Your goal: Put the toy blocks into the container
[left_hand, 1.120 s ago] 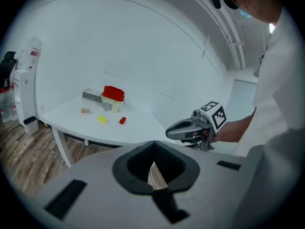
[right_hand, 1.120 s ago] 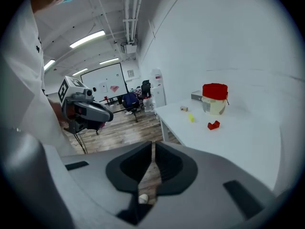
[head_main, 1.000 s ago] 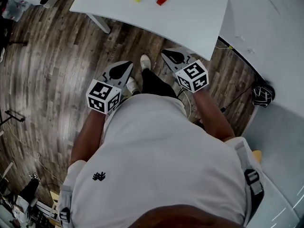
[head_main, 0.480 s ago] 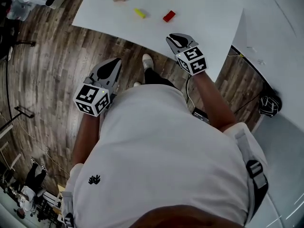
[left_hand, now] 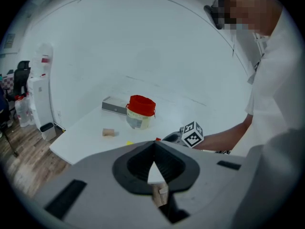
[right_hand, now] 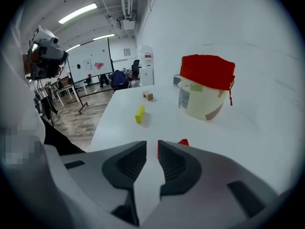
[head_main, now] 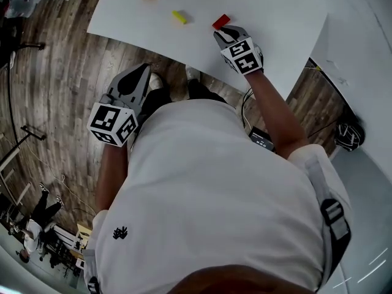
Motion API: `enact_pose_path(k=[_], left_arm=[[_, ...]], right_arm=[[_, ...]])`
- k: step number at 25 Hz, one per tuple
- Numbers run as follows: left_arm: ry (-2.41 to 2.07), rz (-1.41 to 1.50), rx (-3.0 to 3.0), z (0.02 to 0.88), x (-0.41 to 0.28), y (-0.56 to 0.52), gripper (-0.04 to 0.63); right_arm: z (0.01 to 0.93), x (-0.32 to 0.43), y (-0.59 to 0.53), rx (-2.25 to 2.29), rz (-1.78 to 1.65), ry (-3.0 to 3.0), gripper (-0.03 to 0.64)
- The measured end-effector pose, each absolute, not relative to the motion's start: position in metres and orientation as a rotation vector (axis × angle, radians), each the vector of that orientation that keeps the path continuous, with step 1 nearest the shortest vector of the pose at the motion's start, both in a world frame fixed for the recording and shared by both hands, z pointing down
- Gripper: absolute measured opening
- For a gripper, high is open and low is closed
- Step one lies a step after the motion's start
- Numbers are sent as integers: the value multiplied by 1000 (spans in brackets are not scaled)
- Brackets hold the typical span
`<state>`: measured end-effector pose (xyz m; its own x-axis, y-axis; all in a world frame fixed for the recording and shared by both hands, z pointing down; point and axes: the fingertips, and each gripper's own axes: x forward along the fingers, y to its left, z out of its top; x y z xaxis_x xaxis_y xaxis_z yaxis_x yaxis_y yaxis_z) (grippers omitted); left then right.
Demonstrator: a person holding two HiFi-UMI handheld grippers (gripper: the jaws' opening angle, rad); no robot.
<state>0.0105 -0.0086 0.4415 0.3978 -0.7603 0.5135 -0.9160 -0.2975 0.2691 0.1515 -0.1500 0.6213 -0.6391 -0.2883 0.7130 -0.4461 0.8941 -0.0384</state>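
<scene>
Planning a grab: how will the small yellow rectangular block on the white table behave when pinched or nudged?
The small yellow rectangular block looks rigid and flat-faced, so a nudge should probably slide it, not roll it. It lies on its long side on the white table, so tipping seems unlikely. It looks small, likely light.

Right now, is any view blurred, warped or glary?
Head view: sharp and evenly lit, but the floor boards bend with lens warp. Left gripper view: hazy and washed out inside a dark round border, container soft. Right gripper view: clearest, yellow block crisp with a faint shadow; ceiling lights glare at upper left.
</scene>
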Motion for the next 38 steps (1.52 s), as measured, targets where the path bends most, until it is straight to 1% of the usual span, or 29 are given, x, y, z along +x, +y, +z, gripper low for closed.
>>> enact_pose_path(k=[11,22,28,38], left_arm=[[-1380,416,2202,432,-4,-45,6],[-1327,402,2298,420,-32,-68,6],[-1291,371,2363,414,-44,-70,6],[-1184,338,2412,408,-59,-66,6]], right_arm=[[652,141,-168,532,173,-2172,78],[640,142,-168,552,135,-2142,55],[610,143,-161,570,99,-2154,55],[518,132,-162,550,23,-2221,55]])
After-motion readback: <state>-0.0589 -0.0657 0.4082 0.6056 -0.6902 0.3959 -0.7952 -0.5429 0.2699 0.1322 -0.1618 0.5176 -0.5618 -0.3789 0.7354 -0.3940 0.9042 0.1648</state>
